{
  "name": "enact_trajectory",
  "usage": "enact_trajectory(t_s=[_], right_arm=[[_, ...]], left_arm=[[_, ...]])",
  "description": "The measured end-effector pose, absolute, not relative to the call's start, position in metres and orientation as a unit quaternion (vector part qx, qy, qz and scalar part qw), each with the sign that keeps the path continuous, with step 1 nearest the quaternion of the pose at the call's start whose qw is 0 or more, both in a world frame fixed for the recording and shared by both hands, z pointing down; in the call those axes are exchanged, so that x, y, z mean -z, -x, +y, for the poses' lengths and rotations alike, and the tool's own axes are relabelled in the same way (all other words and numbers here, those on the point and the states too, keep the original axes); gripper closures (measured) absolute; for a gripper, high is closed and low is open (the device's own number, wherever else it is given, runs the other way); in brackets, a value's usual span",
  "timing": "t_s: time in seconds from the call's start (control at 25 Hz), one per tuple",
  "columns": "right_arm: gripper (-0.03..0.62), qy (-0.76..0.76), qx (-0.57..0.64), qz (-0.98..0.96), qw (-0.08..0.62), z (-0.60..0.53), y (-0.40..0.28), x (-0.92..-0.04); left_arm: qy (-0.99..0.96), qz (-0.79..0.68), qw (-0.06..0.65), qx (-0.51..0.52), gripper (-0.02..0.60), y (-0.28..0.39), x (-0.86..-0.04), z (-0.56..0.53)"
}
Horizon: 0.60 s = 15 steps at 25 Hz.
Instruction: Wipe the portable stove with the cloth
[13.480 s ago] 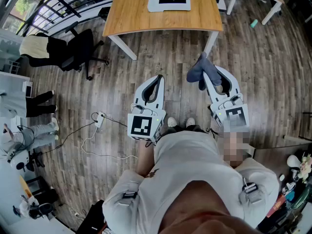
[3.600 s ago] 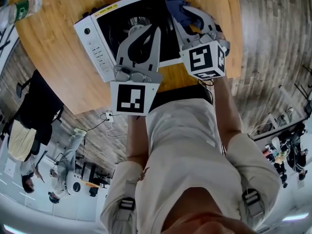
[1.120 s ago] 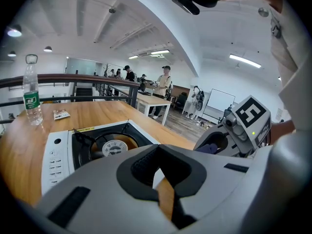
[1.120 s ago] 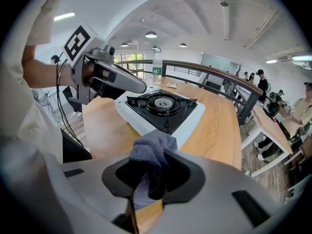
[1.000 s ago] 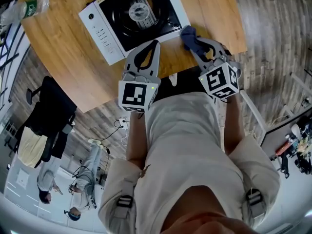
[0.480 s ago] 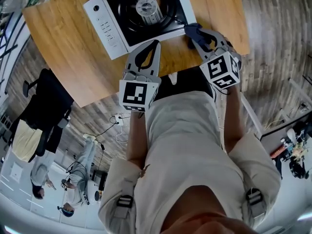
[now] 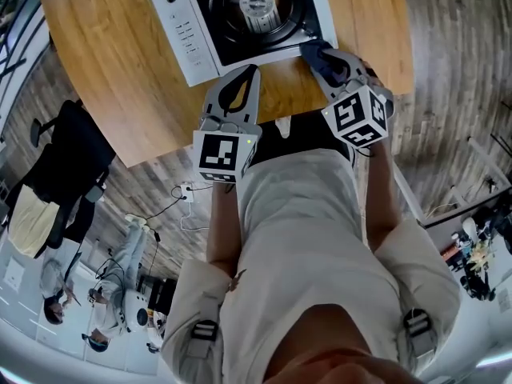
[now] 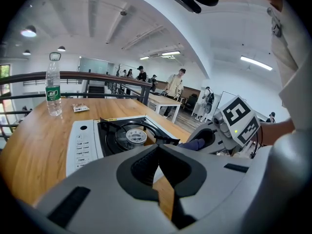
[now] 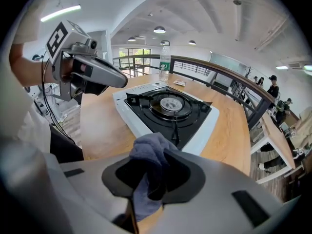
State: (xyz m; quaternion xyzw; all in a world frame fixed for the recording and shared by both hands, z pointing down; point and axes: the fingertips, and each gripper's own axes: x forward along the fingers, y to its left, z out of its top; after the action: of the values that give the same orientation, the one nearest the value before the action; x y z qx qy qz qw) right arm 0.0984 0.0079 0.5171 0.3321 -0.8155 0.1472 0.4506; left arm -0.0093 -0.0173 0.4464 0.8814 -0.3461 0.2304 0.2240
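Right gripper (image 7: 322, 54) stays clamped on the blue-grey cloth (image 9: 147, 152). A few seconds ago the cloth lay on the portable stove (image 7: 232, 24); now it is off it, bunched just beside the stove's 5 o'clock corner in the head view. Left gripper (image 7: 253, 72), at the stove's 6 o'clock, has its jaws together with nothing between them, over the wooden table (image 7: 120, 78). The stove's white body frames a black top with a round silver burner (image 7: 258, 0).

Left gripper (image 7: 253, 72): jaws closed together, nothing between them, tips just short of the stove's (image 7: 189, 37) near edge. Right gripper (image 7: 318, 53): jaws clamped on the cloth (image 9: 147, 149), at the stove's near right corner. Both forearms (image 7: 382, 190) reach forward.
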Motion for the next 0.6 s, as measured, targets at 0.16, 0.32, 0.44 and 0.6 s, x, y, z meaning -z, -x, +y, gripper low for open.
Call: enact_trajectory(t_s=[0.16, 0.32, 0.44, 0.6], right_arm=[[0.484, -0.323, -0.146, -0.816, 0.456, 0.007, -0.087, -0.519], [0.484, -0.311, -0.143, -0.818, 0.462, 0.006, -0.073, -0.519], [0.484, -0.301, -0.140, -0.822, 0.463, 0.007, -0.061, -0.520], [0.484, -0.291, -0.136, -0.826, 0.462, 0.007, -0.045, -0.519]], left_arm=[[-0.877, -0.357, 0.227, -0.226, 0.561, 0.023, -0.446, -0.018], [-0.872, -0.370, 0.231, -0.222, 0.561, 0.037, -0.448, -0.016], [-0.868, -0.378, 0.234, -0.220, 0.561, 0.048, -0.450, -0.014], [-0.864, -0.387, 0.237, -0.218, 0.561, 0.061, -0.449, -0.011]])
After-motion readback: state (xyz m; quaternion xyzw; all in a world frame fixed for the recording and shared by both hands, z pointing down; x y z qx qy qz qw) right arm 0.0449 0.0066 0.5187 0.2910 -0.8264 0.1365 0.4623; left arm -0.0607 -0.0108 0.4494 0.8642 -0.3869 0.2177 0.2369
